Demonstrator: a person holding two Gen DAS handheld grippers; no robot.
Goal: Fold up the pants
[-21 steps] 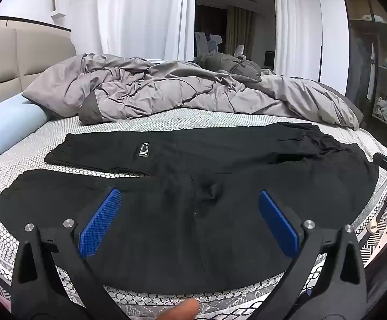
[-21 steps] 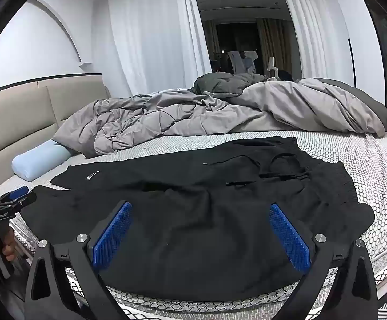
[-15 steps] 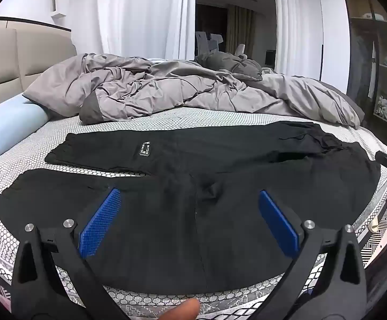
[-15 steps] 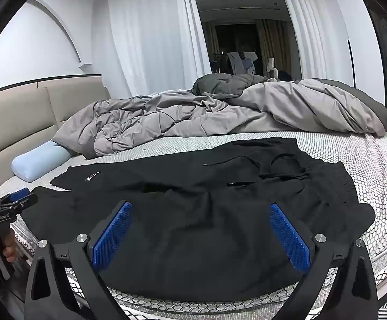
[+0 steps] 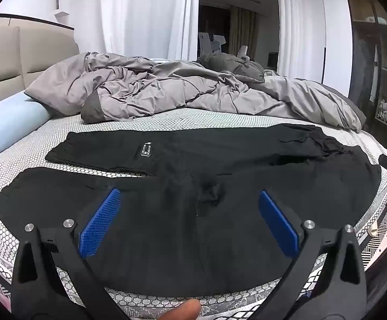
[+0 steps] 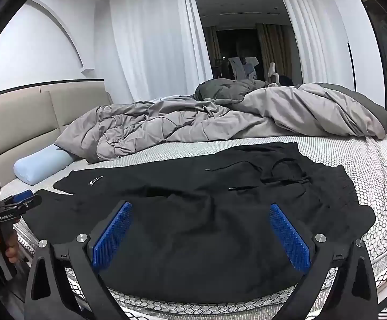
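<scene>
Black pants [image 5: 193, 186] lie spread flat across the near part of the bed, both legs running to the left and the waistband with its drawstring [image 6: 278, 170] at the right. A small label [image 5: 145, 150] shows on the far leg. My left gripper [image 5: 190, 208] hovers open over the near leg, blue pads wide apart, nothing between them. My right gripper [image 6: 201, 224] hangs open over the seat and waist area [image 6: 220, 226], likewise holding nothing. In the right wrist view the left gripper [image 6: 20, 202] appears at the far left edge, held by a hand.
A crumpled grey duvet [image 5: 180, 93] is piled across the far half of the bed. A light blue bolster pillow [image 5: 9, 125] lies at the left by the beige headboard [image 6: 46, 112]. The honeycomb-patterned mattress edge [image 5: 145, 298] runs right below the grippers.
</scene>
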